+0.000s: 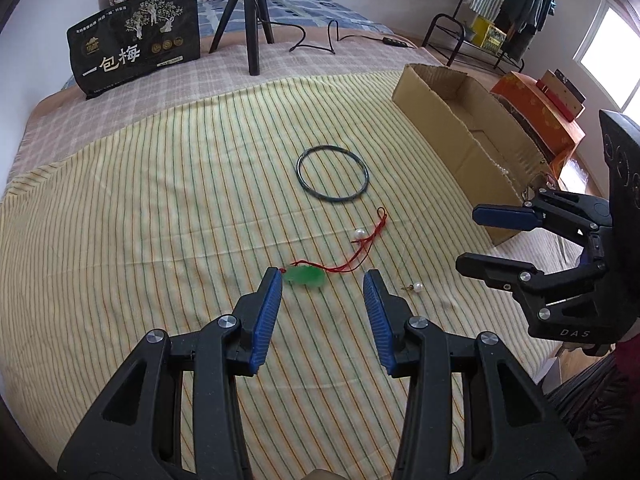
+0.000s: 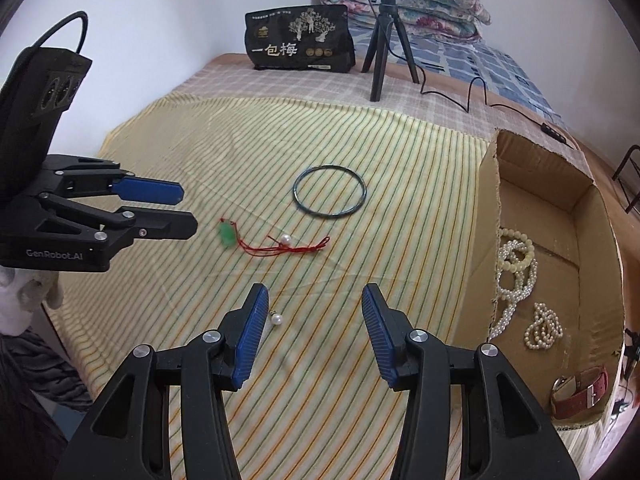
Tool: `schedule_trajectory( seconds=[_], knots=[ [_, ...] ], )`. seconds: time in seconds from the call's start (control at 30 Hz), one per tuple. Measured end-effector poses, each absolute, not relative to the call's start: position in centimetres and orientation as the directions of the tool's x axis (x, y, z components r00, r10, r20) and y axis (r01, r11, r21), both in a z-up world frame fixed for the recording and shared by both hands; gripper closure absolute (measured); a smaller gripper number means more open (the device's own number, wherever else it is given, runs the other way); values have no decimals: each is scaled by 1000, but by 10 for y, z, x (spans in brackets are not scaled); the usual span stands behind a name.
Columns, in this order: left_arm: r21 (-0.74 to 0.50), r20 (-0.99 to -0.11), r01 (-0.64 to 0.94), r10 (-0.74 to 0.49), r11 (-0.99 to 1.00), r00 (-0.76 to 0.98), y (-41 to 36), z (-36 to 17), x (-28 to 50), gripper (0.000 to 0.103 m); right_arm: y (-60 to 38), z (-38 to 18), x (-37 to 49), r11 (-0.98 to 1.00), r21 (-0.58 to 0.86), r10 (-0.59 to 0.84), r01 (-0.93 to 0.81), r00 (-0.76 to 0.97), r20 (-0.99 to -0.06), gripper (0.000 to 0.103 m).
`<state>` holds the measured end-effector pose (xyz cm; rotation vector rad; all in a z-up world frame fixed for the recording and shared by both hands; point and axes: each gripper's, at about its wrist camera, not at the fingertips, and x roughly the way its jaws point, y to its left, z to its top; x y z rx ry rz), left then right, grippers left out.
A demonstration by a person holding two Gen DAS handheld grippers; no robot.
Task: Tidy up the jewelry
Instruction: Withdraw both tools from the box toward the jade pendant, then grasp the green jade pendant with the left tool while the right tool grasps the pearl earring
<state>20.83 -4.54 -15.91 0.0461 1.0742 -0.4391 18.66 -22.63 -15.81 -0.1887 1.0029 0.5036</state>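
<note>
A green pendant (image 1: 305,275) on a red cord (image 1: 362,254) lies on the striped cloth, just ahead of my open, empty left gripper (image 1: 323,282); it also shows in the right wrist view (image 2: 227,235). A dark bangle (image 1: 331,173) (image 2: 329,191) lies farther back. One pearl earring (image 1: 359,234) (image 2: 285,239) rests by the cord, another (image 1: 418,287) (image 2: 277,319) lies beside my right gripper's left finger. My right gripper (image 2: 315,300) is open and empty. The cardboard box (image 2: 490,200) (image 1: 448,120) holds pearl strands (image 2: 516,264) and a red watch (image 2: 580,394).
A black snack bag (image 1: 136,38) and a tripod (image 1: 250,20) with a cable stand at the back of the bed. An orange box (image 1: 538,106) sits beyond the cardboard box. A clothes rack (image 1: 516,4) stands by the window.
</note>
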Motion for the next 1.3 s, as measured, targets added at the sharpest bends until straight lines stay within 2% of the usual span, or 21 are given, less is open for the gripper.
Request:
schedule_trajectory(
  seconds=[0.07,0.17,0.63,1.3],
  knots=[
    [-169,-866,369,-316,914,387,-48,-165,209,60,-223,-162,183,863,75,319,-500,423,-848,55],
    [-163,-877,370,-306,914,370,-51,-176,210,60,-218,-169,178,849,73,321,-523,401,-858,47],
    [-94,-904,368,-234,925,358,-59,-198,221,60,-212,-187,173,830,73,314,-554,355,-880,47],
    [-84,-905,373,-227,924,360,-64,-209,234,60,-205,-192,180,835,88,321,-544,351,-880,48]
  ],
)
